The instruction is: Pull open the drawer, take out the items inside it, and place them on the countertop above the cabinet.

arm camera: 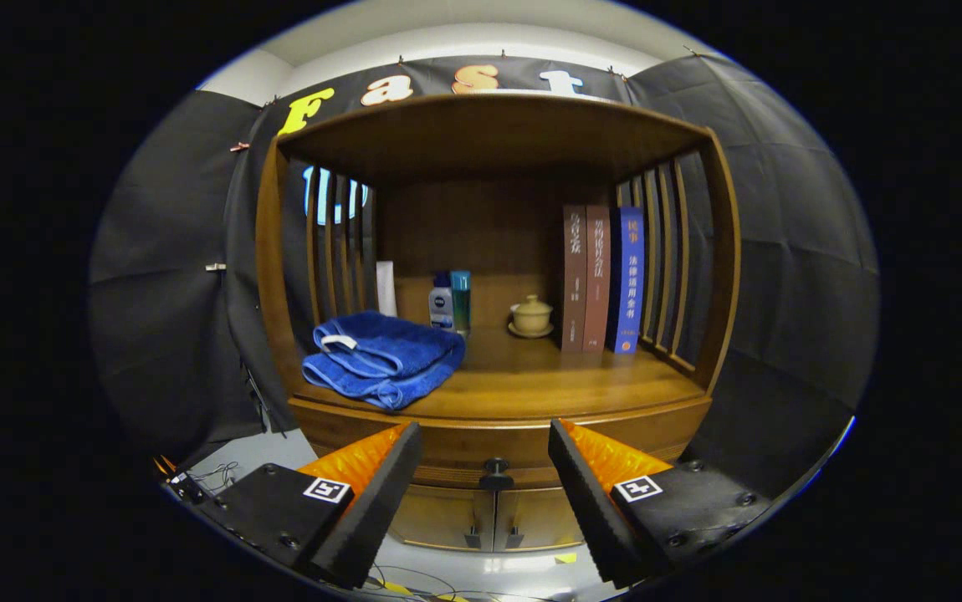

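Wooden cabinet [489, 251] seen straight ahead of gripper [485, 456]. Fingers spread wide, nothing held between them. Drawer [498, 435] shut — its dark knob [495, 475] framed in gap between fingertips, just beyond them. Countertop [548, 380] found above drawer: folded blue towel [382, 358] laid near left front edge, bottles [450, 303], lidded cup [531, 316] and upright books [602, 278] ranged behind. Two lower doors [493, 518] glimpsed under knob.

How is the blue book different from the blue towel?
The blue book stands upright at the right end of the countertop; the blue towel lies folded flat at its left front. The book is stiff and thin, the towel soft and bulky. Both are blue and beyond the open gripper, which hangs ahead of the drawer knob.
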### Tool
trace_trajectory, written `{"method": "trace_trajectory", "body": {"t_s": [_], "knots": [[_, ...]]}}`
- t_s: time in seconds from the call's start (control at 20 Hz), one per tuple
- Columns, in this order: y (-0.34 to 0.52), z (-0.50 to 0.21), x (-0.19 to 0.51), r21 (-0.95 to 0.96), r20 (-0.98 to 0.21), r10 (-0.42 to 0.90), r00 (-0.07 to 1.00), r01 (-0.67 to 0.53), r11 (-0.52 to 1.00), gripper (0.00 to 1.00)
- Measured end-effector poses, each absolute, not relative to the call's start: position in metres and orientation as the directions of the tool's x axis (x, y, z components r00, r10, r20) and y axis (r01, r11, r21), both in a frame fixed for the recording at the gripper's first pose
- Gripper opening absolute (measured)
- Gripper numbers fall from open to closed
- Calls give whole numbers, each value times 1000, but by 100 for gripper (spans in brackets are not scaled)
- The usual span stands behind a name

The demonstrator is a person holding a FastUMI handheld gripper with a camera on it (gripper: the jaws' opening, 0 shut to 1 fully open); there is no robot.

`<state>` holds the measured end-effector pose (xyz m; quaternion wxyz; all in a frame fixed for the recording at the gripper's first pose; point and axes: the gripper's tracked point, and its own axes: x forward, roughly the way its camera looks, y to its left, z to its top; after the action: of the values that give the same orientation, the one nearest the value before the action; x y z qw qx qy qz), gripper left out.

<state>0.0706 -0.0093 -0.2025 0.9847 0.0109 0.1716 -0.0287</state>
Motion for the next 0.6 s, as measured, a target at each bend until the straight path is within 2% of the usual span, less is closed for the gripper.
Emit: {"method": "trace_trajectory", "body": {"t_s": [0.6], "knots": [[-30, -329, 115, 63, -537, -76, 840, 130, 990, 98]]}}
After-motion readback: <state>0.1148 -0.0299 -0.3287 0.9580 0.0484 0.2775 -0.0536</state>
